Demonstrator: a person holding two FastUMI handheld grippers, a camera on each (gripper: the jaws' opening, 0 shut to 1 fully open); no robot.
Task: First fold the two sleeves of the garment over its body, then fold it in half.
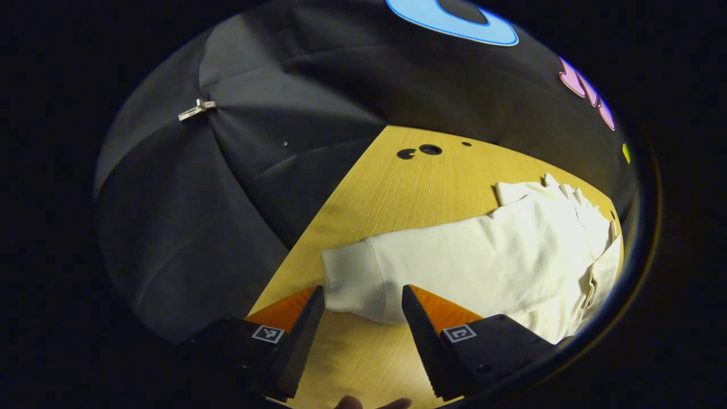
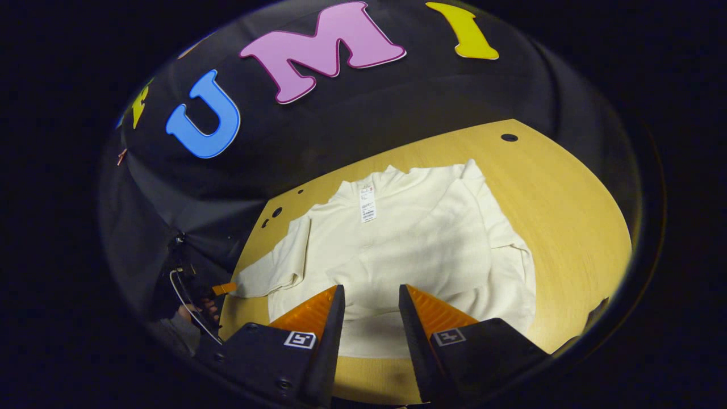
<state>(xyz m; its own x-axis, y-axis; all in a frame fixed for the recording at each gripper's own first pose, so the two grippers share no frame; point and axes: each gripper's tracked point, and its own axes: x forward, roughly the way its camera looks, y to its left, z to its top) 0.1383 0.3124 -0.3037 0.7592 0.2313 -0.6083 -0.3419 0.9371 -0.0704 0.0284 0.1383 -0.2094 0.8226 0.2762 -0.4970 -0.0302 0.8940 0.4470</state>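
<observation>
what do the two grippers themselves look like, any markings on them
Left gripper and right gripper match: each has a blocky dark body carrying two tapering, wedge-shaped fingers with ridged inner faces. Each finger's base bears a small square black-and-white tag.

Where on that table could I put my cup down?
Bare wooden table lies between the white garment and the far edge, and near the round holes. The middle is covered by the garment.
</observation>
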